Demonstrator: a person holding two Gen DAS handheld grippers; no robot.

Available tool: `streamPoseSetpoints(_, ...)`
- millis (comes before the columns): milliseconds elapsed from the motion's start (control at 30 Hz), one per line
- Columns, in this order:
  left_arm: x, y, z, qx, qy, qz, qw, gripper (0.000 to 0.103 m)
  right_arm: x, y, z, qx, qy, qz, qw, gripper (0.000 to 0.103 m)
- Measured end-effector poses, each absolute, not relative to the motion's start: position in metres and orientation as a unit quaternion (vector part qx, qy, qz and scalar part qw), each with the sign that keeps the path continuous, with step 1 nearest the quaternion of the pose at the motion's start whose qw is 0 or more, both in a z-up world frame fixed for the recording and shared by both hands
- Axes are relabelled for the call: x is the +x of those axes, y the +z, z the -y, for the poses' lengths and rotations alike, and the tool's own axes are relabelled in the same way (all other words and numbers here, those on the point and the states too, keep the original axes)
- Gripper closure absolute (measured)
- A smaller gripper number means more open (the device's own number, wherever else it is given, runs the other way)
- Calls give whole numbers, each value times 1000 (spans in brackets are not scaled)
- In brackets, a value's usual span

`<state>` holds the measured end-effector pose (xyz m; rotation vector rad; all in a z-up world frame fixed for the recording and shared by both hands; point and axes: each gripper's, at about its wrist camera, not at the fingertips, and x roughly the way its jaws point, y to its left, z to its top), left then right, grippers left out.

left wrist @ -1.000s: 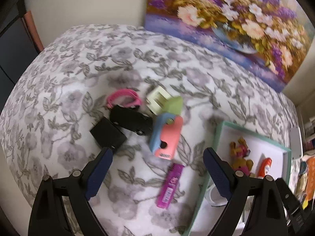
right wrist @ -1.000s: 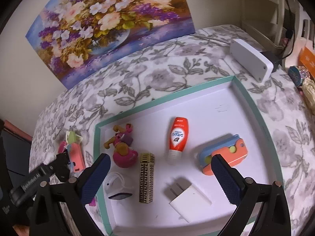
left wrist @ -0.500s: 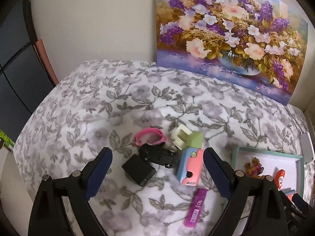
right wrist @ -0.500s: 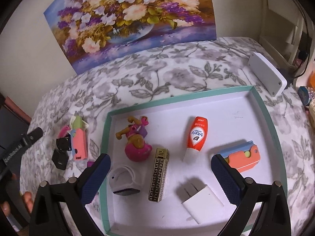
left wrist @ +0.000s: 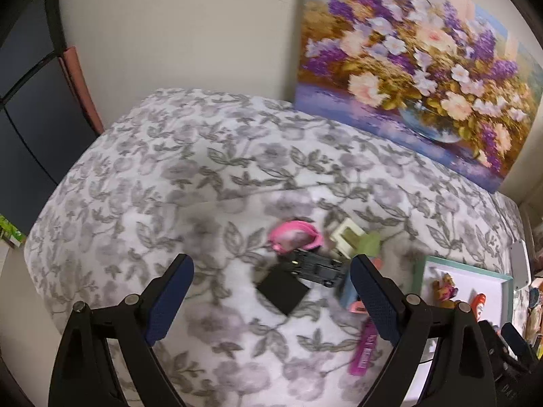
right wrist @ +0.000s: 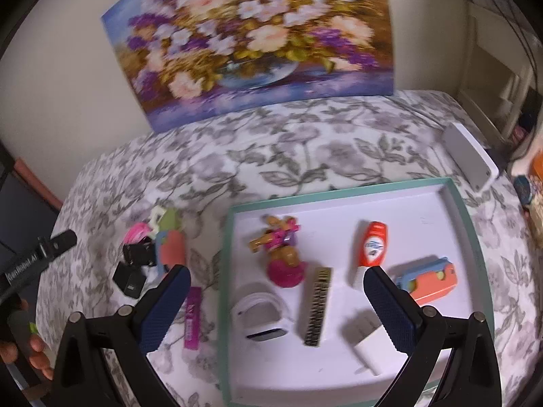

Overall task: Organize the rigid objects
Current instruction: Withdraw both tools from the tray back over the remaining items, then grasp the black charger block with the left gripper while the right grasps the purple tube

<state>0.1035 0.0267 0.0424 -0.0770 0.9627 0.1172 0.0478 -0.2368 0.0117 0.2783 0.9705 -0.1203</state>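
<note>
Toys and gadgets — a black adapter (left wrist: 283,291), a toy car (left wrist: 314,266) and a pink band (left wrist: 294,237) among them — lay clustered on the flowered cloth (left wrist: 169,169) beside a half-filled tray (right wrist: 225,271), both the left gripper (left wrist: 271,300) and right gripper (right wrist: 276,308) wide open and empty. The sort looked midway, between picks; next, the left jaws would need lowering squarely over one loose piece. Only "GenRobot.AI" on the left gripper's side was legible — bottle (right wrist: 372,246) and purple stick (right wrist: 192,318) labels were blurred.

The flowered tablecloth (left wrist: 190,176) lies bare on the left and toward the flower painting (right wrist: 251,40), while the black cube (left wrist: 283,290), black toy car (left wrist: 315,266) and pink band (left wrist: 293,237) crowd together beside the teal-rimmed tray (right wrist: 225,271).
</note>
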Motion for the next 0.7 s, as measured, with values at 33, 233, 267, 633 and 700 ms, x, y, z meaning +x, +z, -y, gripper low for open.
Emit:
streamPoseSetpoints(33, 103, 44, -30, -37, 59, -462, 884, 9, 49, 12, 231, 129, -51, -466, 874, 0)
streamPoseSetpoints(233, 104, 41, -54, -41, 78, -470, 878, 9, 55, 8, 190, 109, -8, -471, 875, 0)
streamPoseSetpoints(267, 104, 39, -57, -43, 78, -474, 876, 9, 56, 6, 182, 105, 0, -475, 874, 0)
streamPoseSetpoints(633, 120, 0, -61, -50, 64, -524, 848, 9, 69, -26, 135, 86, 37, -512, 854, 14)
streamPoseSetpoints(700, 125, -13, -59, -54, 53, -539, 839, 9, 72, -36, 132, 86, 39, -525, 846, 19)
